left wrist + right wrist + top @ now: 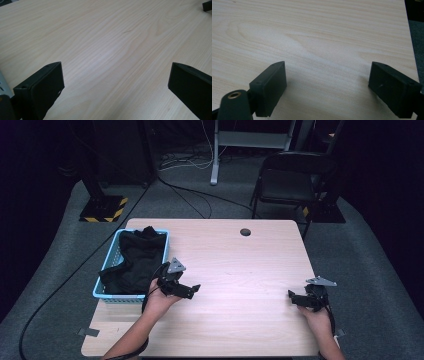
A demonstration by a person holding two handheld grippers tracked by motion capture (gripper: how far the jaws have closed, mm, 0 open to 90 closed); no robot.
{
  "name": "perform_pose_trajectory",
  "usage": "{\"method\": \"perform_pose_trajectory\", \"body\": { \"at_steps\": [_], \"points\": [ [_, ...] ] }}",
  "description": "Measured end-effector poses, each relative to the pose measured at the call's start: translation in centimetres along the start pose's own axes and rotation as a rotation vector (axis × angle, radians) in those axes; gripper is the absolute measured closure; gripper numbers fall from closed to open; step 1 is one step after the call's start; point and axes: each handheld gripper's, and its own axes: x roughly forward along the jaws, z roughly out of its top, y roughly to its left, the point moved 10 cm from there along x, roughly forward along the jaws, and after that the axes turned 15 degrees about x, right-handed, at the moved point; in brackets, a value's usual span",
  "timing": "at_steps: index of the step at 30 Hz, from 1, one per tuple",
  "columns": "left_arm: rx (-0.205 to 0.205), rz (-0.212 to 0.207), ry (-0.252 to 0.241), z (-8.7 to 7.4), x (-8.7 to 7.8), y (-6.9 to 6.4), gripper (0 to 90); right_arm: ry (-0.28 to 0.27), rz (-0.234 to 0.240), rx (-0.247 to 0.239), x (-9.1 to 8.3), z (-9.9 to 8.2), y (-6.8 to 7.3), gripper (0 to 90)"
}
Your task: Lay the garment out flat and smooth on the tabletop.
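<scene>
**Basket still full, both grippers idle on the table**

Obs.: blue basket point(107, 270) sits at the table's left edge, holding a heap of black clothing point(136, 260) that rises above the rim. None of the cloth lies out on the table point(240, 265).

Left gripper point(192, 290) rests just beside the basket's near right corner, pointing toward the table's middle, away from the cloth. Its jaws stand wide apart with bare wood between them. Right gripper point(292, 296) is well apart, near the right edge, jaws likewise spread and holding nothing.

Judgement: the work on the clothing looks to be at its very start. Nothing is lifted out or gripped; the whole job remains. Left gripper is nearest for a first reach.
</scene>
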Motion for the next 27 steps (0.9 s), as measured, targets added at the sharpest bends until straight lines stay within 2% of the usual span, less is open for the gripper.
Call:
{"method": "perform_pose_trajectory", "body": {
  "at_steps": [7, 18, 25, 27],
  "points": [
    [-0.010, 0.028, -0.005, 0.5, -0.9, 1.6, 0.0, 0.000, 0.000, 0.000, 0.0, 0.0, 0.0, 13.4],
    [-0.033, 0.052, 0.005, 0.4, -1.5, 3.3, 0.0, 0.001, 0.002, -0.001, 0.0, 0.0, 0.0, 13.4],
    [-0.045, 0.099, 0.007, 0.4, -2.5, 5.3, 0.0, 0.001, 0.002, -0.001, 0.0, 0.0, 0.0, 13.4],
    [-0.049, 0.104, 0.008, 0.4, -2.6, 5.5, 0.0, 0.001, 0.002, -0.001, 0.0, 0.0, 0.0, 13.4]
  ]
}}
